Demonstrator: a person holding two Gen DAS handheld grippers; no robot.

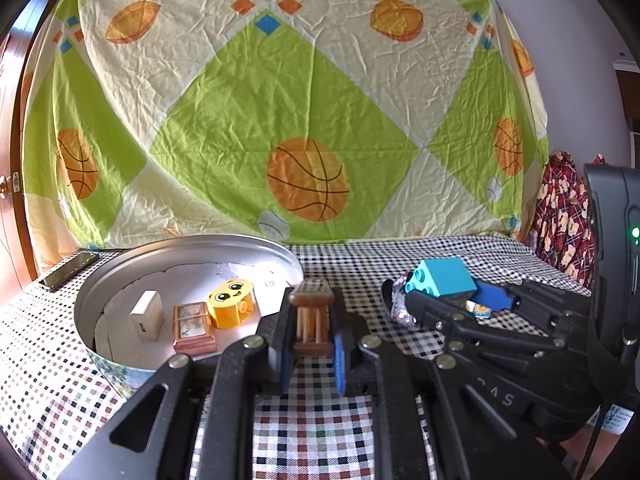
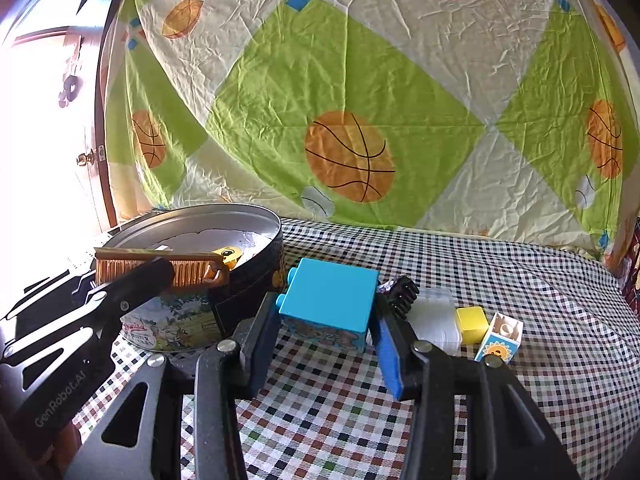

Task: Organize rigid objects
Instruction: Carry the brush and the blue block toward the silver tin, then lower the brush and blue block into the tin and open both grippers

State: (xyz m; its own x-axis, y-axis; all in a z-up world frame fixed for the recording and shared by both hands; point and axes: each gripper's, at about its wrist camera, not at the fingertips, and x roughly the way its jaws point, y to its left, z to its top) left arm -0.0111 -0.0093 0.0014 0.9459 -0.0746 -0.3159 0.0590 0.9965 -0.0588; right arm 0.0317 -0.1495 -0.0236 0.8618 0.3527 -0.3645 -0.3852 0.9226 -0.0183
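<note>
My left gripper (image 1: 310, 354) is shut on a small brown wooden comb (image 1: 312, 320), held beside the rim of a round metal tin (image 1: 120, 276). From the right wrist view the comb (image 2: 160, 270) hovers at the tin (image 2: 256, 280). Inside the tin lie a white charger (image 1: 147, 315), a small copper frame (image 1: 193, 328) and a yellow smiling block (image 1: 232, 298). My right gripper (image 2: 326, 344) is shut on a turquoise toy brick (image 2: 332, 296), which also shows in the left wrist view (image 1: 442, 276), just above the checked cloth.
To the right of the brick lie a black toothed piece (image 2: 402, 292), a clear plastic box (image 2: 434, 320), a yellow cube (image 2: 472, 324) and a sun-printed block (image 2: 500, 340). A phone (image 1: 68, 270) rests at the table's far left. A basketball-print sheet (image 1: 304, 100) hangs behind.
</note>
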